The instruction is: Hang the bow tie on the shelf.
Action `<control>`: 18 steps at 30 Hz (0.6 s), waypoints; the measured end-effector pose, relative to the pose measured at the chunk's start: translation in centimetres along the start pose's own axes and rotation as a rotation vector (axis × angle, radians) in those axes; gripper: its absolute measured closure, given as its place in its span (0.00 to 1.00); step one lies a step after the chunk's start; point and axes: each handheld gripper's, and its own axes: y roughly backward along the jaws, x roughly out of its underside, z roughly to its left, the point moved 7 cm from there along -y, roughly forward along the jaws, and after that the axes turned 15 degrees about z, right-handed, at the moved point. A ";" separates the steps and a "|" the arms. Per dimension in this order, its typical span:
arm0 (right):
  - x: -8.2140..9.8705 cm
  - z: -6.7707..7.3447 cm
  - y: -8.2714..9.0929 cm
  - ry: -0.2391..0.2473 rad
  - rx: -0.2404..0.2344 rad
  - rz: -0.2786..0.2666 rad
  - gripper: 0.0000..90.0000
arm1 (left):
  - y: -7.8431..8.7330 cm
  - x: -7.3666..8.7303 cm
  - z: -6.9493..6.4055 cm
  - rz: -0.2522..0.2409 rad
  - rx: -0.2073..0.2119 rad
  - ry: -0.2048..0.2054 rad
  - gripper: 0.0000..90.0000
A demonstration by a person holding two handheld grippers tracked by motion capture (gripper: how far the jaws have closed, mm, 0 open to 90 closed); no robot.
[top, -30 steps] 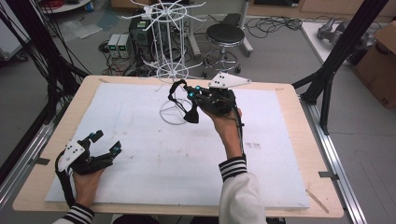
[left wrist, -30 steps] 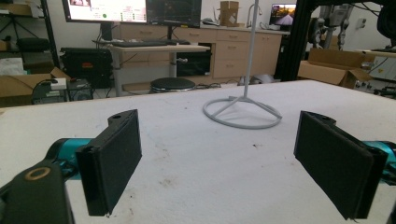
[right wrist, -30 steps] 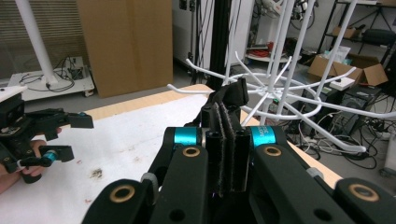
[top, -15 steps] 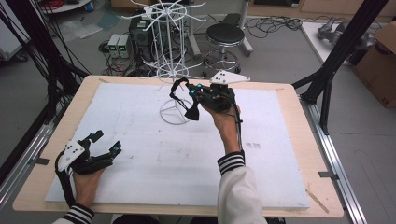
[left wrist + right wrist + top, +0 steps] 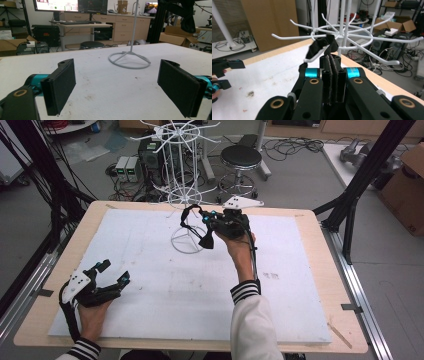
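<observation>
A white wire rack [image 5: 176, 150] with several hooked arms stands on a ring base [image 5: 189, 240] at the back of the table. My right gripper [image 5: 207, 239] is held up beside its pole, shut on a black band [image 5: 190, 217]. In the right gripper view the band [image 5: 322, 46] rises from the closed pads and drapes over the upturned tip of a lower hook [image 5: 310, 59]. My left gripper [image 5: 113, 272] rests near the front left of the white board, open. Nothing lies between its fingers [image 5: 60, 86], and the rack base [image 5: 130, 61] is far ahead.
A white board [image 5: 150, 290] covers the wooden table [image 5: 310, 220]. Black frame posts [image 5: 360, 180] stand at the sides. A stool [image 5: 241, 157], power boxes and cables lie on the floor behind the table.
My right hand has shifted slightly toward the rack and a little lower, with the band still in its grip. The left hand has not moved.
</observation>
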 end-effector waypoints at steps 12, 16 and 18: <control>0.9 -0.5 -0.8 0.003 0.052 0.088 0.81 | 0.0 0.0 0.0 0.001 0.001 0.002 0.17; 1.5 -0.6 -0.3 0.017 0.113 0.110 0.61 | 0.0 0.0 0.1 0.001 0.001 0.003 0.17; 2.0 -0.5 0.2 0.014 0.140 0.108 0.45 | 0.0 0.0 0.1 0.000 0.002 0.007 0.17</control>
